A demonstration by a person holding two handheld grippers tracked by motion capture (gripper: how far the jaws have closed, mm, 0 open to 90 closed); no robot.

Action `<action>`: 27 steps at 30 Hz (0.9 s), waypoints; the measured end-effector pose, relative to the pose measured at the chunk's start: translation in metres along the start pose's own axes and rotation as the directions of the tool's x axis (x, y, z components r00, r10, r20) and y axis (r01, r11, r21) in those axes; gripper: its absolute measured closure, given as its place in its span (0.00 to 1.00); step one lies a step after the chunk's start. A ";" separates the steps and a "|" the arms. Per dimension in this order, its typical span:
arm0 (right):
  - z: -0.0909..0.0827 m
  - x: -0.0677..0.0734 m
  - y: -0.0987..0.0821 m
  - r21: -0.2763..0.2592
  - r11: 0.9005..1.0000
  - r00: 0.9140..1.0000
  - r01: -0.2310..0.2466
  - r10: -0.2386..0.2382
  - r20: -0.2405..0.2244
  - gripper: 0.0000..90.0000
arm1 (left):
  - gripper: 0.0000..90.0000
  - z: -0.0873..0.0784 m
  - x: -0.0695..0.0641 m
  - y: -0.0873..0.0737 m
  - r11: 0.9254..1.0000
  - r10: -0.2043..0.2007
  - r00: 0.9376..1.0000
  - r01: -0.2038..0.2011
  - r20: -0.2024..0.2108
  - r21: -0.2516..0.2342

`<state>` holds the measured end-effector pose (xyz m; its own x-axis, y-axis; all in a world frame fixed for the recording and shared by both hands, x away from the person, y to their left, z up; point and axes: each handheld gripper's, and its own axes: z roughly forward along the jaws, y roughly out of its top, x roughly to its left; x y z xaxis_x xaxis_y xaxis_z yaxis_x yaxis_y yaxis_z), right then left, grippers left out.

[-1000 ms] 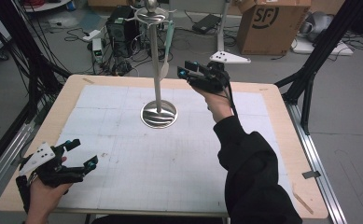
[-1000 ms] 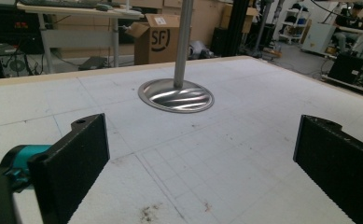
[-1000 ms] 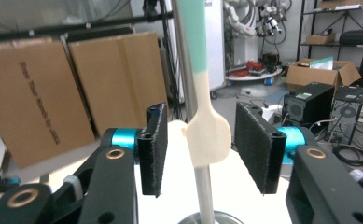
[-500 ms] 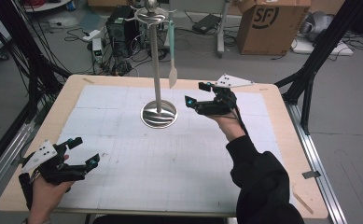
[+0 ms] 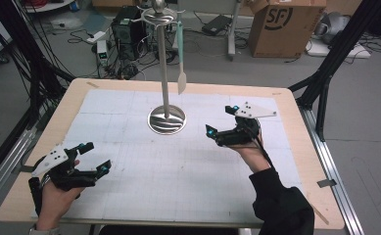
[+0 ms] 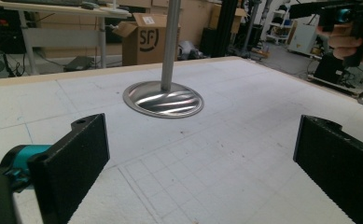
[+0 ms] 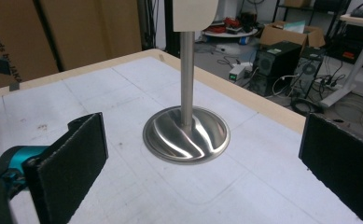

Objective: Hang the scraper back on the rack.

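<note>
Right gripper level, aimed at metal stand, fingers just spread wide, nothing between, left gripper low, released.

pale spatula hanging on steel stand

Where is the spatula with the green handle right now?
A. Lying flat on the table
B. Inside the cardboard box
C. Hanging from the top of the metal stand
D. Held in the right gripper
C: the spatula hangs from the round top of the metal stand, its pale blade down, above the table; the right gripper is open and empty.
</note>
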<state>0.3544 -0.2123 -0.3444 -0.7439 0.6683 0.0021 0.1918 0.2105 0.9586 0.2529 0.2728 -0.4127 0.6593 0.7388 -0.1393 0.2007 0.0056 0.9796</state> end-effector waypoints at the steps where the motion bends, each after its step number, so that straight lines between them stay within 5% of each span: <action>1: -0.003 0.000 -0.004 -0.001 1.000 1.000 -0.009 0.009 0.013 0.00 | 0.05 0.000 0.000 0.000 1.000 0.000 1.000 0.000 0.001 0.000; 13: -0.044 0.005 -0.053 -0.076 0.995 0.996 -0.063 0.068 0.063 0.00 | 0.05 0.001 -0.002 0.000 1.000 0.001 1.000 -0.001 -0.006 -0.004; 17: -0.052 0.007 -0.070 -0.057 0.996 0.997 -0.066 0.067 0.025 0.00 | 0.05 0.002 -0.001 -0.001 1.000 0.001 1.000 -0.001 -0.008 -0.003; 27: -0.064 0.013 -0.098 -0.009 0.998 0.998 -0.056 0.056 0.034 0.00 | 0.05 0.003 0.000 -0.002 1.000 0.004 1.000 -0.004 -0.008 -0.008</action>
<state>0.2850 -0.2705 -0.4204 -0.7094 0.7033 0.0463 0.2273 0.1660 0.9596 0.2545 0.2711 -0.4149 0.6542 0.7443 -0.1346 0.1922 0.0085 0.9813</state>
